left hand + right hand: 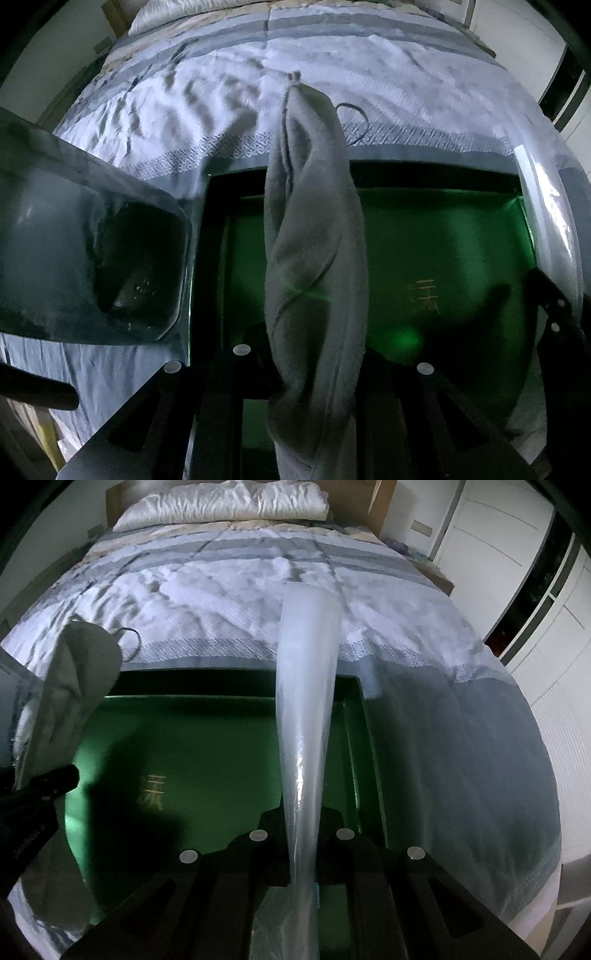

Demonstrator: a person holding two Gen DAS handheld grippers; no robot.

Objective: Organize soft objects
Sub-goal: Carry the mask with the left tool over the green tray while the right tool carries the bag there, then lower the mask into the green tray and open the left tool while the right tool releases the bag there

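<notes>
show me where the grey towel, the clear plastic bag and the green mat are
grey towel (314, 229), left wrist view, its twisted middle.
clear plastic bag (306, 686), right wrist view, its stretched middle.
green mat (221, 746), right wrist view, bare surface.

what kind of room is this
Most likely a bedroom. A made bed fills the view, with a white pillow against the headboard, and tall white wardrobe doors stand along the wall beside it. A green-lined box sits at the foot of the bed.
</notes>
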